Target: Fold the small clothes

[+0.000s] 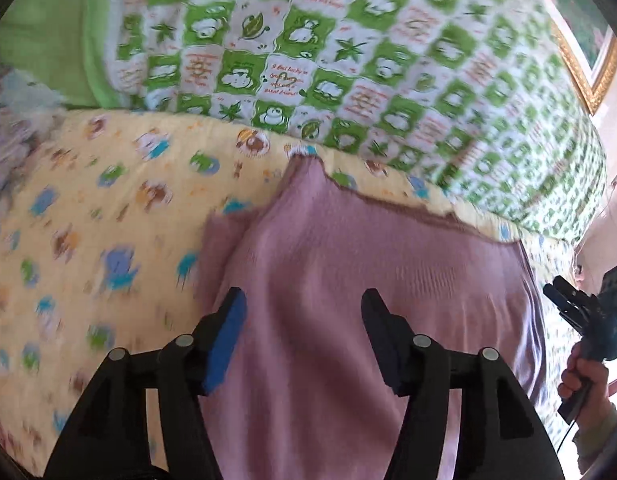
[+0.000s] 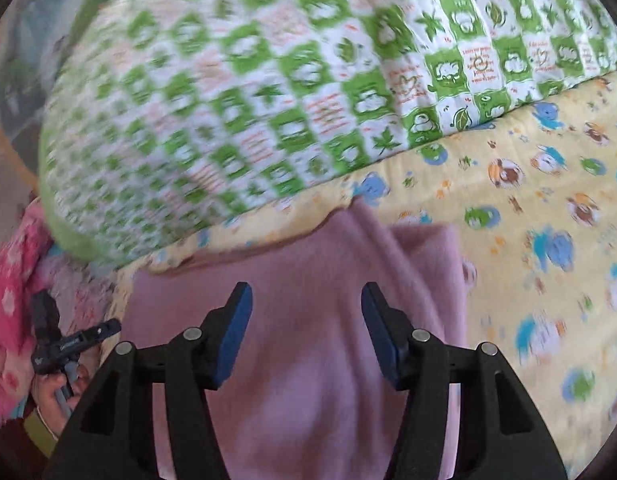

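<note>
A pink knit garment [image 1: 348, 264] lies spread on the yellow cartoon-print sheet [image 1: 88, 220]. My left gripper [image 1: 304, 304] is open and empty just above the garment's near part. The garment also shows in the right wrist view [image 2: 308, 272], folded over at its far right corner. My right gripper [image 2: 306, 300] is open and empty above it. The right gripper shows at the right edge of the left wrist view [image 1: 564, 300], apparently shut from that angle. The left gripper appears at the left of the right wrist view [image 2: 108, 326], beside the garment's edge.
A thick green-and-white frog-print quilt [image 1: 348, 60] lies bunched along the far side of the sheet, close behind the garment; it also shows in the right wrist view [image 2: 268, 80]. Pink floral fabric [image 2: 12, 288] lies at the left. A gold picture frame [image 1: 588, 72] hangs on the wall.
</note>
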A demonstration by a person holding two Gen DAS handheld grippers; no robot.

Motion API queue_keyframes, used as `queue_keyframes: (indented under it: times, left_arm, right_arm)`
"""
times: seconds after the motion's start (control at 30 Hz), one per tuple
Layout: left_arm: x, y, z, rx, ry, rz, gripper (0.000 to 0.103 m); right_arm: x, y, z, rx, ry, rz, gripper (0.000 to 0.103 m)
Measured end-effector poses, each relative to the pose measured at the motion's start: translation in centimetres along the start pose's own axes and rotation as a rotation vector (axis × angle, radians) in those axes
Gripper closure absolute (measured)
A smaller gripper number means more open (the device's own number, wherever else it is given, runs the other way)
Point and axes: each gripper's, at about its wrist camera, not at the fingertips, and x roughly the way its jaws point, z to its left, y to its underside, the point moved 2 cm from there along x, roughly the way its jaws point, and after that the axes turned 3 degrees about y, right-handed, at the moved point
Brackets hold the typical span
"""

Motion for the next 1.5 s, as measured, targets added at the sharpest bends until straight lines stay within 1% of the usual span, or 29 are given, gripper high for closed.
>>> queue_keyframes:
  times: [0.13,0.2,0.23,0.27,0.3,0.33,0.4,0.43,0.47,0.5,0.57,0.6,0.63,0.67,0.73,0.83,0.93,1.03,1.1,1.13,1.37,1.5]
  left_arm:
    - [-3.2,4.8,0.0,-0.063,0.012,0.008,0.041]
    - [-3.7,7.1,0.4,-0.081,0.015,0.043,0.041]
    - [-3.7,8.1,0.6,-0.089,0.006,0.062,0.041]
    - [-3.4,9.1,1.0,-0.100,-0.006,0.085,0.041]
    - [-3.0,9.8,1.4,-0.104,-0.009,0.105,0.041]
    - [-2.4,10.6,2.0,-0.110,-0.033,0.127,0.042]
    - [-2.1,11.4,3.1,-0.120,-0.062,0.143,0.044]
    - [-2.2,11.5,3.4,-0.132,-0.066,0.142,0.046]
    - [-2.6,11.5,3.5,-0.147,-0.069,0.134,0.045]
    - [-3.0,11.4,3.6,-0.156,-0.079,0.124,0.045]
    - [-4.1,11.4,3.8,-0.183,-0.100,0.103,0.045]
    - [-4.5,11.2,4.0,-0.202,-0.094,0.094,0.044]
    - [-5.1,11.3,4.2,-0.221,-0.089,0.084,0.041]
    - [-5.6,11.5,4.4,-0.238,-0.096,0.077,0.040]
    - [-6.4,11.9,4.8,-0.263,-0.092,0.070,0.039]
    - [-7.2,12.7,5.5,-0.314,-0.078,0.075,0.039]
    - [-7.7,13.6,5.9,-0.332,-0.074,0.085,0.039]
    - [-7.8,14.2,6.1,-0.348,-0.058,0.096,0.039]
    - [-7.8,14.4,6.3,-0.358,-0.043,0.100,0.036]
    - [-7.7,14.4,6.5,-0.361,-0.040,0.104,0.033]
    - [-7.3,14.5,7.1,-0.382,-0.013,0.111,0.033]
    - [-7.0,14.6,7.5,-0.399,0.004,0.122,0.033]
  right_arm:
    - [-2.5,4.2,0.8,-0.006,-0.031,0.062,0.044]
    - [-3.1,6.6,0.0,0.012,-0.034,0.119,0.044]
    - [-3.0,7.9,-0.7,0.022,-0.015,0.162,0.044]
    - [-2.8,8.5,-1.1,0.024,0.019,0.185,0.044]
    - [-2.9,9.2,-2.1,0.029,0.065,0.203,0.044]
    - [-2.9,9.8,-3.0,0.041,0.109,0.217,0.044]
    - [-3.7,10.0,-4.5,0.088,0.146,0.198,0.044]
    - [-4.3,9.6,-4.8,0.102,0.188,0.182,0.044]
    - [-4.7,9.3,-4.7,0.095,0.225,0.176,0.044]
    - [-5.1,8.9,-4.6,0.087,0.239,0.163,0.044]
    - [-6.1,8.0,-3.7,0.088,0.190,0.122,0.044]
    - [-6.4,7.7,-3.2,0.086,0.166,0.112,0.044]
    - [-6.6,7.3,-2.4,0.075,0.146,0.102,0.044]
    - [-6.7,7.0,-1.4,0.060,0.132,0.091,0.044]
    - [-6.2,6.5,0.8,0.034,0.088,0.086,0.043]
    - [-4.6,6.2,4.1,0.000,0.041,0.105,0.042]
    - [-2.9,6.2,7.3,-0.035,-0.006,0.130,0.042]
    - [-1.2,6.2,9.5,-0.058,-0.032,0.148,0.042]
    - [0.1,6.0,10.8,-0.069,-0.050,0.168,0.042]
    - [1.0,5.9,11.8,-0.077,-0.063,0.178,0.042]
    - [5.3,5.7,17.3,-0.123,-0.108,0.232,0.039]
    - [7.9,5.7,21.0,-0.171,-0.128,0.262,0.038]
